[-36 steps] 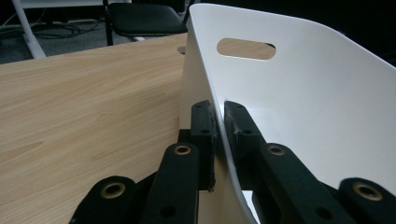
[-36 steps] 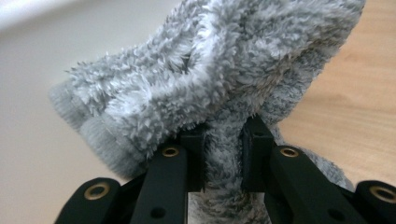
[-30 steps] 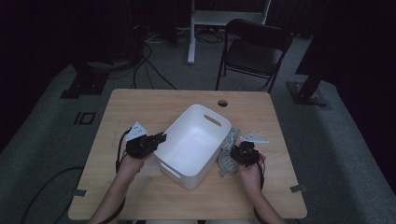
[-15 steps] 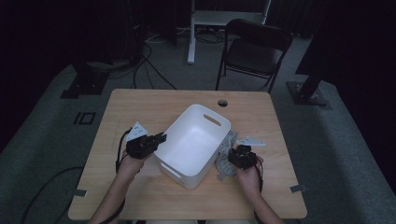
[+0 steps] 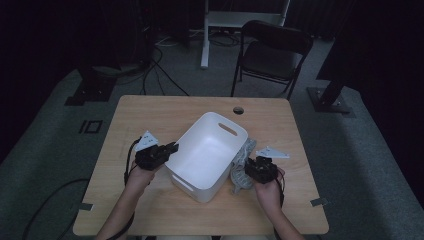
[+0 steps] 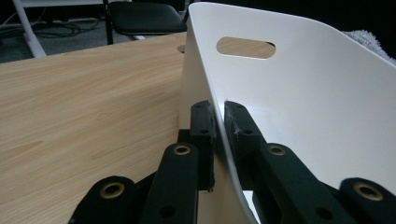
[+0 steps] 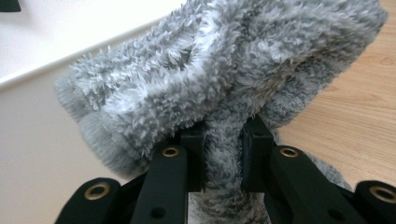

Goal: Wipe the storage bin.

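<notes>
On the wooden table (image 5: 165, 112), a white plastic bin (image 5: 207, 150) stood near the middle, turned at an angle to the table edges, with a slot handle cut in its far wall. Left gripper (image 5: 170, 149) was at the bin's left wall: in the left gripper view its jaws were clamped on the rim of the bin (image 6: 299, 107), one pad outside the wall and one inside, the thin white wall pinched between them. Right of the bin, a grey fluffy cloth (image 5: 243, 167) lay against the bin's right wall, partly bunched and hanging down toward the tabletop. Right gripper (image 5: 253, 169) was just right of the bin, beside that wall; in the right gripper view the jaws were pressed together on a fold of the cloth (image 7: 224, 79), with the bulk of the pile bulging above the pads and the white bin wall behind it. Beyond the bin, a round hole (image 5: 238, 110) showed near the table's far edge. Farther back from the bin, a black folding chair (image 5: 272, 55) stood on the grey floor.
</notes>
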### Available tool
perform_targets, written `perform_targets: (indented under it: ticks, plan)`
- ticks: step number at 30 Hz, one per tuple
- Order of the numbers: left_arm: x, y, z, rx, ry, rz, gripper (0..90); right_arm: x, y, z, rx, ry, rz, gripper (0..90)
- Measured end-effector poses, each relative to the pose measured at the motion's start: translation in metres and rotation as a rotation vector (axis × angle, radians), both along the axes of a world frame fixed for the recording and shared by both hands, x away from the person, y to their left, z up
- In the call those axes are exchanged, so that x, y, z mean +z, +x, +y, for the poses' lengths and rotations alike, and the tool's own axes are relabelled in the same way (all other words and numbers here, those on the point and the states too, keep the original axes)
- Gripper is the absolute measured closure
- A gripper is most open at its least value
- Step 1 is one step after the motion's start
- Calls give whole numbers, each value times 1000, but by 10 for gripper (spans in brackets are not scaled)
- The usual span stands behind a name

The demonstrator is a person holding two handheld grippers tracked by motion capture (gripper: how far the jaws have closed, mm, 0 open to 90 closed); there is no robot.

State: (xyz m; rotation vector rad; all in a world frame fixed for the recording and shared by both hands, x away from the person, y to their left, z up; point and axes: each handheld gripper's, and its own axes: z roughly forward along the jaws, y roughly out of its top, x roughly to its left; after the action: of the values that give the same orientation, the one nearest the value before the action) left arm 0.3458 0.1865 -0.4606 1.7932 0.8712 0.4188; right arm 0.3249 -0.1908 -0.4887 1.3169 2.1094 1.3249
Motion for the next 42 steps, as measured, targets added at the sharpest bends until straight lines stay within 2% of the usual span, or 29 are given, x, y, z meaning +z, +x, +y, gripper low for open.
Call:
perform_targets:
  ticks: [4,8,10,14,20,21,23,25,31,34,37,40,41,42]
  plan:
    - [0,0,0,-2,3,0,823,-6,1,3,-1,-25,0,755]
    - [0,0,0,0,3,0,820,-17,4,5,-2,-41,23,754]
    - [0,0,0,5,2,1,817,-20,4,4,-2,-30,28,754]
    - [0,0,-1,13,0,-1,820,-15,2,4,5,-30,31,754]
    - [0,0,-1,15,0,-1,824,-2,-15,4,44,1,-5,752]
    - [0,0,-1,10,-2,0,824,0,-18,7,50,-9,-14,752]
    - [0,0,-1,4,-10,3,821,2,-20,12,51,-61,-40,753]
    - [0,0,-1,0,-3,-1,820,-2,-17,13,47,-44,-32,753]
    - [0,0,-1,1,-2,-3,818,-20,-11,14,49,-70,10,753]
    - [0,0,-1,9,-3,-4,817,-25,-8,12,53,-53,34,753]
    - [-1,-1,-1,19,-7,-13,818,-20,-8,11,63,-59,48,757]
    - [-1,-1,-2,16,-14,-11,818,-12,-14,11,85,-44,32,758]
    - [-1,-1,-2,8,-15,-10,818,-10,-16,12,90,-50,24,759]
    - [-1,-1,-2,8,-12,-12,819,-9,-18,15,86,-76,14,760]
